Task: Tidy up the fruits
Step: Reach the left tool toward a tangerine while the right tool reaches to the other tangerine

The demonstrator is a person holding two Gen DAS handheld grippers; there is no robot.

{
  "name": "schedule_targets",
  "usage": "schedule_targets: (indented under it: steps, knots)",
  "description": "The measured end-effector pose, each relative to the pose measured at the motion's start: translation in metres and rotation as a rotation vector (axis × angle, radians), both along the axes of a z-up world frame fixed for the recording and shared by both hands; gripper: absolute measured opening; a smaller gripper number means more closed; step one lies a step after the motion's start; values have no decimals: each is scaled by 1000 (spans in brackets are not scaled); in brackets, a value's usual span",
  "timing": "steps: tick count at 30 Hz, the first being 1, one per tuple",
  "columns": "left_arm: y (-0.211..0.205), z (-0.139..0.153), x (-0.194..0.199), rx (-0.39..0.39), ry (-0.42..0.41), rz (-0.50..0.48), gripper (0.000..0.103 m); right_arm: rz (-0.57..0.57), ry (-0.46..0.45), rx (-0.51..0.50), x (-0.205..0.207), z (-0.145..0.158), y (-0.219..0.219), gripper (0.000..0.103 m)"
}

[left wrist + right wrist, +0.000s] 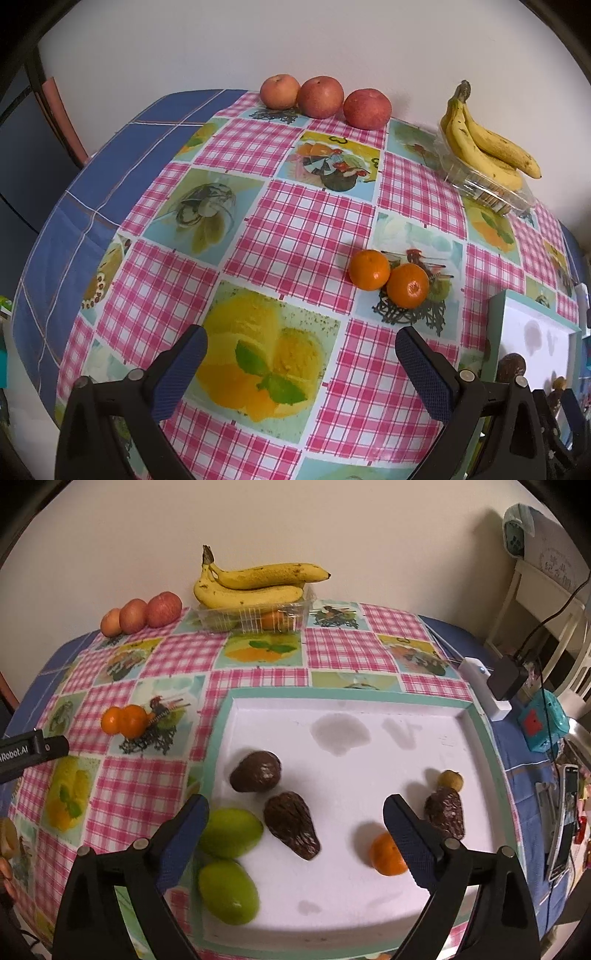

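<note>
My left gripper (301,347) is open and empty above the tablecloth, with two tangerines (388,278) ahead and to the right. My right gripper (295,816) is open and empty over the white tray (406,716). In the tray lie two green mangoes (229,860), three dark avocados (291,825), a tangerine (386,854) by the right finger and a small yellow fruit (451,779). Three apples (321,98) and a bunch of bananas (484,142) sit by the wall. The two tangerines (123,722) also show in the right wrist view.
The bananas rest on a clear plastic box (255,616) holding more fruit. A white device (484,686) with a black plug, a teal toy (543,720) and a phone (565,812) lie right of the tray. A chair (59,118) stands at far left.
</note>
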State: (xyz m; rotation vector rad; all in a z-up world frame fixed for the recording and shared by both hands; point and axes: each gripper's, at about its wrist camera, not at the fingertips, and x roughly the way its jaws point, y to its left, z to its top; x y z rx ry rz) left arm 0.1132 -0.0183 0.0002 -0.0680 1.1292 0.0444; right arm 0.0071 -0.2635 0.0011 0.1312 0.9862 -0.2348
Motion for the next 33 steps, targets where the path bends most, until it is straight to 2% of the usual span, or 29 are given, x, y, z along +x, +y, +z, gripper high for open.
schedule_targets:
  steps: [8,12,20,33]
  knots:
    - [9,4,16,6,-28,22,103,11,-24,65,20,6,9,96]
    - [15,4,25,-19,-29,36,103,27,-26,98,32,5,13,96]
    - [14,1,39,-70,-27,51,103,64,-29,96,49,3,24,96]
    - [8,15,57,-87,-110,33,103,78,-33,127,74,0,30,96]
